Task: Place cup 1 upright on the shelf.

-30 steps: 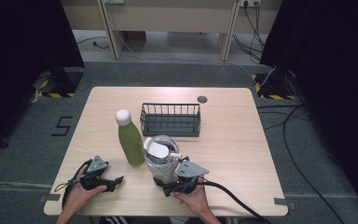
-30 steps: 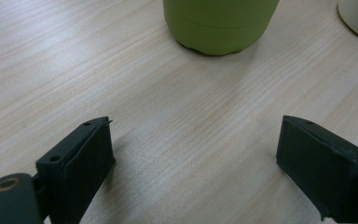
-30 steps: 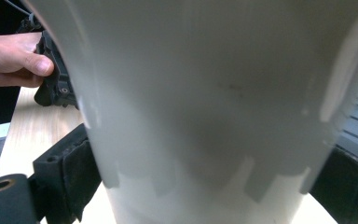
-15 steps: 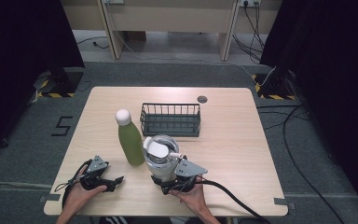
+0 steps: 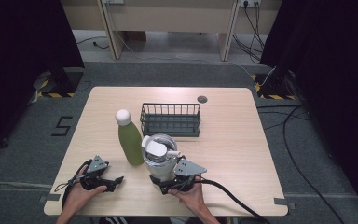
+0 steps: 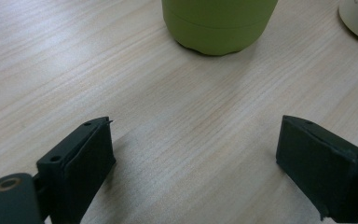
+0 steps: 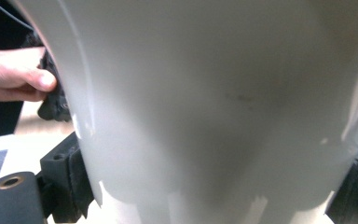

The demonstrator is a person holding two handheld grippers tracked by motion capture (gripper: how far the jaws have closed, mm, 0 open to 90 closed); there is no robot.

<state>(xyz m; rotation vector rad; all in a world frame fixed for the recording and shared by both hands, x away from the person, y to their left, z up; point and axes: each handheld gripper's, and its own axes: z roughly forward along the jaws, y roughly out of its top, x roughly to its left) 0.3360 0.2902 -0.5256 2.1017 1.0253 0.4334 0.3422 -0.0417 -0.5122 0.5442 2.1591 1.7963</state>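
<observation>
A tall white cup (image 5: 160, 156) with a clear lid stands near the table's front edge, right of a green bottle (image 5: 130, 142) with a white cap. My right gripper (image 5: 165, 179) is shut on the cup's lower part. In the right gripper view the cup's wall (image 7: 214, 102) sits between the two jaws, which press on either side. My left gripper (image 5: 114, 181) rests low on the table at the front left, open with nothing between its fingers. The left gripper view has the bottle's base (image 6: 219, 23) ahead of the open gripper (image 6: 196, 163).
A dark wire basket (image 5: 170, 120) stands behind the cup and bottle at mid-table. A small dark disc (image 5: 202, 99) sits in the wooden table (image 5: 233, 140) near the far edge. The person's other hand (image 7: 14, 81) appears left of the cup in the right gripper view.
The right gripper and the cup have edged slightly to the left. The left gripper has stayed where it was.
</observation>
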